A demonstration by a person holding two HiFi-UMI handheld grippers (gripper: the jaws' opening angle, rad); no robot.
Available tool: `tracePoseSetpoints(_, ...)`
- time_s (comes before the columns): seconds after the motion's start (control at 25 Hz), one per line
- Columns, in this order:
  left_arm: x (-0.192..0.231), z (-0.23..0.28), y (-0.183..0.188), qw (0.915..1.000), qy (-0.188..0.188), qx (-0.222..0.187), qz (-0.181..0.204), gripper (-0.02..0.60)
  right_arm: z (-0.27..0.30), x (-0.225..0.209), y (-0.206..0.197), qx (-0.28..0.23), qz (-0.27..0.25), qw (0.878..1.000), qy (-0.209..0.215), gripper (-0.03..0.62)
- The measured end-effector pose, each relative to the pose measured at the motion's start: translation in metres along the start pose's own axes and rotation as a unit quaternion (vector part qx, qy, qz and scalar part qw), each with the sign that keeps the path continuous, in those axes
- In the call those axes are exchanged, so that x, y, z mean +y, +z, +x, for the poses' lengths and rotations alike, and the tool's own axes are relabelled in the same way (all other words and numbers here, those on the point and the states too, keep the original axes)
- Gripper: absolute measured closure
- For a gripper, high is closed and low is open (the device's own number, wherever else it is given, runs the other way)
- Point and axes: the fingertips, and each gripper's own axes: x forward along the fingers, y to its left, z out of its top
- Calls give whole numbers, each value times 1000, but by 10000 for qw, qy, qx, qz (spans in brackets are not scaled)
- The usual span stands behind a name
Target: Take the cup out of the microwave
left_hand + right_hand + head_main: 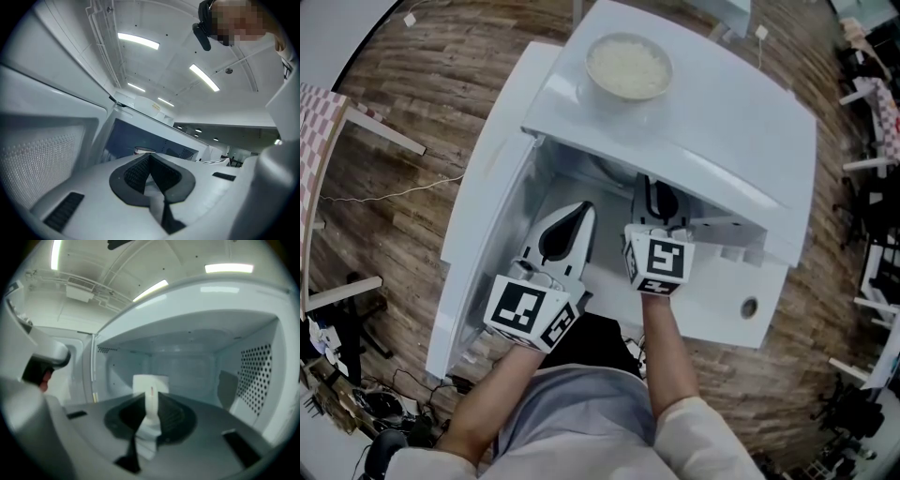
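At the left of the head view the white door [478, 234] of the microwave [703, 122] stands swung wide open over a wooden floor [394, 112]. Just right of the door, in the lower middle of the frame, the left gripper [581, 214] points toward the open cavity from outside. In the left gripper view its jaws sit closed together at the tips with nothing between them, and the door's perforated screen [42, 159] fills the left of that frame.

Right of it, the right gripper [658, 192] reaches past the front edge of the microwave, so its tips are hidden under the top panel. Its marker cube [659, 262] sits just outside the opening. On top of the microwave, in the upper middle of the frame, a bowl [628, 66] holds something pale and grainy.

In the right gripper view the white cup [161, 383] stands upright inside the cavity, at the centre of the frame and directly ahead of the jaws. The right gripper [151, 398] is closed down to a narrow slot, and a strip of the cup's near wall fills that slot with the pads against it. The rest of the cup rises above and behind the tips. Whether its base touches the cavity floor cannot be seen. To the right of the cup lies the cavity's perforated side wall [255, 376]
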Motion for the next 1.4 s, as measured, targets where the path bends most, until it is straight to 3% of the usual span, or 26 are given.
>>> tracePoseSetpoints(0.56, -8, 8, -1, 10000, 8, 9, 66, 566, -25, -7, 5, -101, 162, 9998, 73, 523)
tracePoseSetpoints(1.4, -27, -7, -9, 10000, -44, 17, 4, 568, -75, 16, 6, -91, 291, 9987, 411, 523)
